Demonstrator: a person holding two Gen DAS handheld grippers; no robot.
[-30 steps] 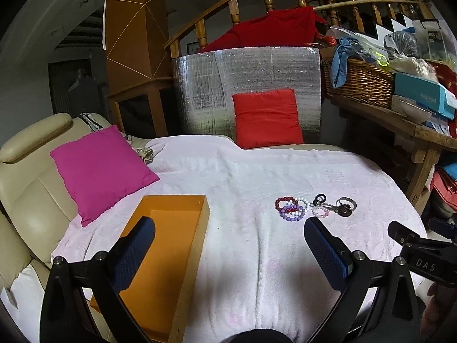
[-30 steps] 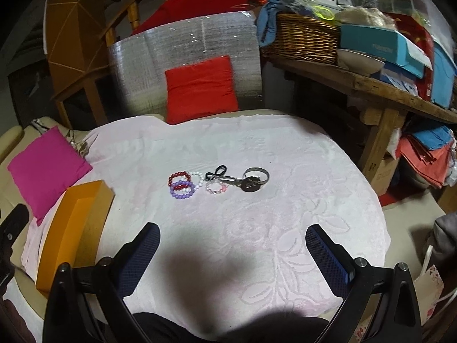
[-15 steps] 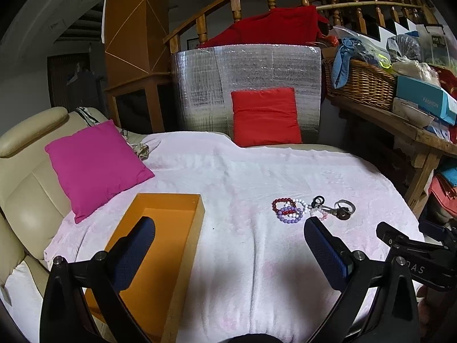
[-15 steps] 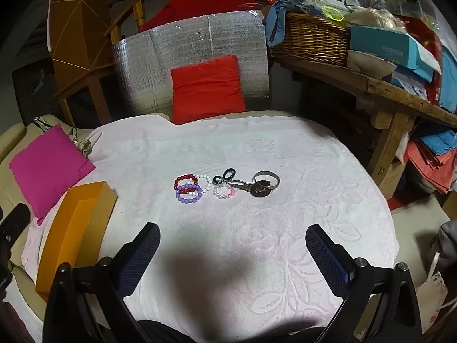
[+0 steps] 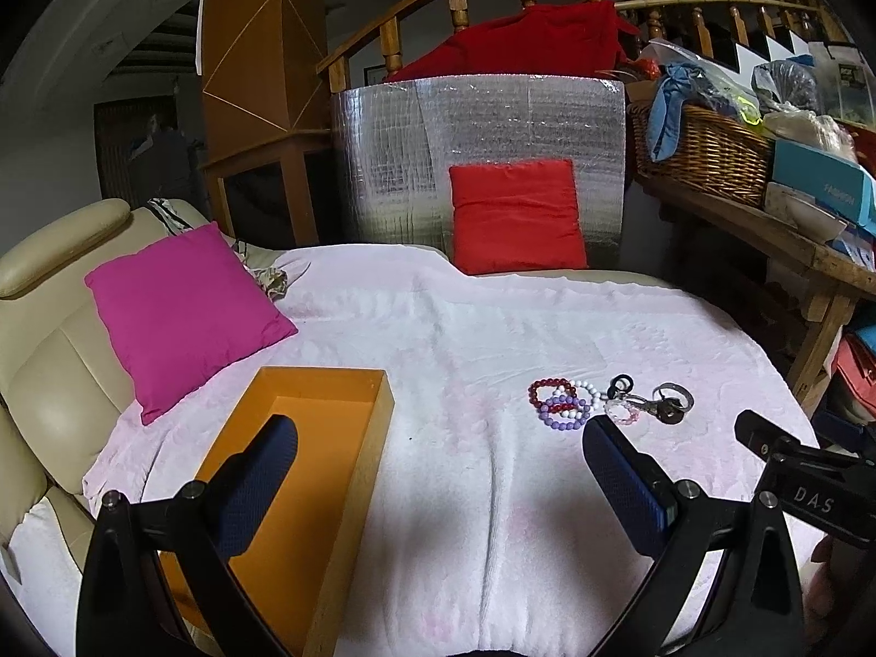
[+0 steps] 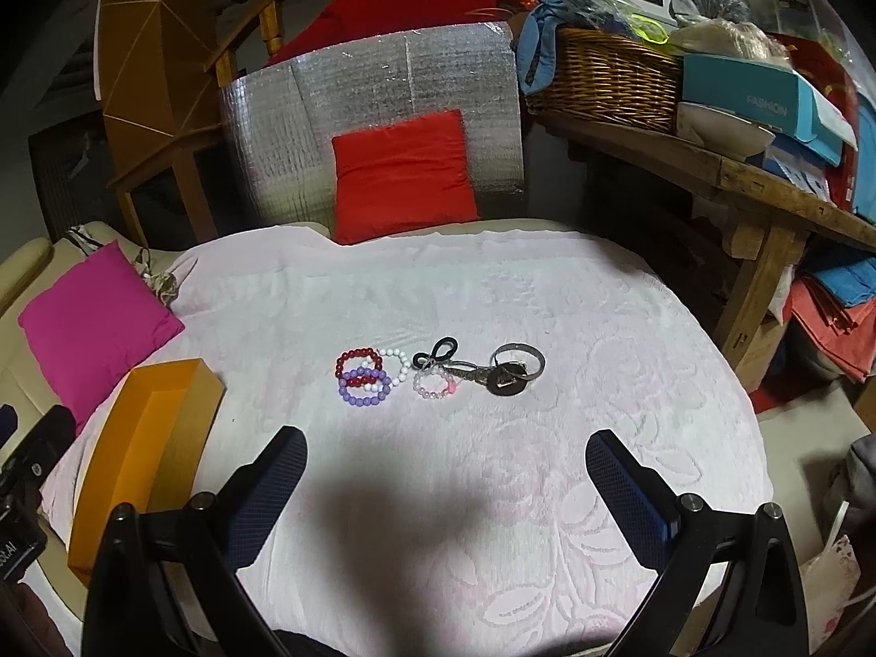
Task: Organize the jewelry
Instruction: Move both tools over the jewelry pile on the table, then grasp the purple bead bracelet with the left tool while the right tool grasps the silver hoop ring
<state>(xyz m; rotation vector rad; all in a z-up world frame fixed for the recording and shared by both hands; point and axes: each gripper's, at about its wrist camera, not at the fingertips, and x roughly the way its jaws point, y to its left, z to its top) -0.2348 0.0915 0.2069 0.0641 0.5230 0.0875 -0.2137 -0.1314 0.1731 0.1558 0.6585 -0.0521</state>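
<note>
A cluster of jewelry lies on the pale pink blanket [image 6: 547, 438]: red [image 6: 358, 361], purple [image 6: 365, 391], white [image 6: 397, 364] and pink [image 6: 434, 385] bead bracelets, a black loop [image 6: 436, 352] and a metal ring piece [image 6: 517, 367]. The cluster also shows in the left wrist view [image 5: 564, 405]. An open orange box [image 5: 306, 471] lies at the left, empty as far as it shows. My left gripper [image 5: 438, 487] is open above the box's right edge. My right gripper [image 6: 446, 493] is open, short of the jewelry.
A magenta pillow [image 5: 180, 312] leans on the beige sofa [image 5: 44, 350] at left. A red pillow [image 5: 514, 216] stands against a silver foil panel [image 5: 482, 126] at the back. A wooden bench [image 6: 766, 186] with a wicker basket [image 6: 607, 76] and boxes runs along the right.
Both grippers have shifted slightly; the jewelry sits a little nearer and more central in the right wrist view. Both stay open and nothing has been touched.
</note>
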